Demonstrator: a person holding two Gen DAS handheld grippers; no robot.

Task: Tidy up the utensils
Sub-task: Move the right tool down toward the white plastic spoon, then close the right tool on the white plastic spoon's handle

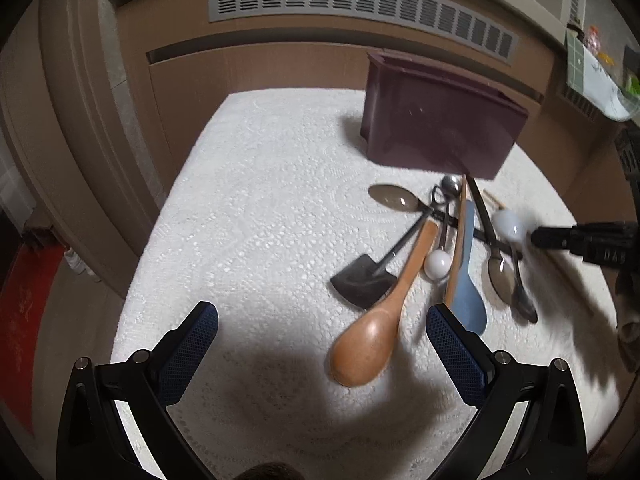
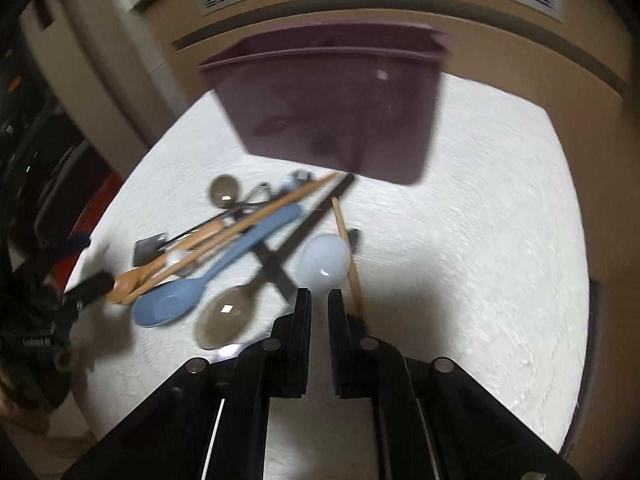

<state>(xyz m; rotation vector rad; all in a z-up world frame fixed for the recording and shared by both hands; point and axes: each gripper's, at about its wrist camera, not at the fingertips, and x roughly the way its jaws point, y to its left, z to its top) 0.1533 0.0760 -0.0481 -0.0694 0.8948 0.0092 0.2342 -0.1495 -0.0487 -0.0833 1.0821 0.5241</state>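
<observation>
A pile of utensils lies on the white cloth point(image 1: 260, 208): a wooden spoon point(image 1: 372, 344), a blue spoon point(image 1: 470, 296), a black shovel-shaped spoon point(image 1: 362, 284), a small white spoon point(image 1: 437, 263) and metal spoons point(image 1: 500, 276). Behind them stands a dark purple bin point(image 1: 436, 128). My right gripper point(image 2: 320, 304) is shut on the handle of a second white spoon point(image 2: 324, 262), whose bowl points ahead of the fingers over the pile's right side. The left wrist view shows that spoon point(image 1: 508, 226) blurred at the right gripper's tip. My left gripper point(image 1: 322, 314) stands wide open above the cloth, beside the wooden spoon's bowl.
The purple bin point(image 2: 332, 108) stands at the cloth's far side, against a brown wall with a grey vent point(image 1: 360, 4). A wooden chopstick point(image 2: 348, 252) lies right of the held spoon. Bare cloth point(image 2: 480, 240) stretches to the right of the pile.
</observation>
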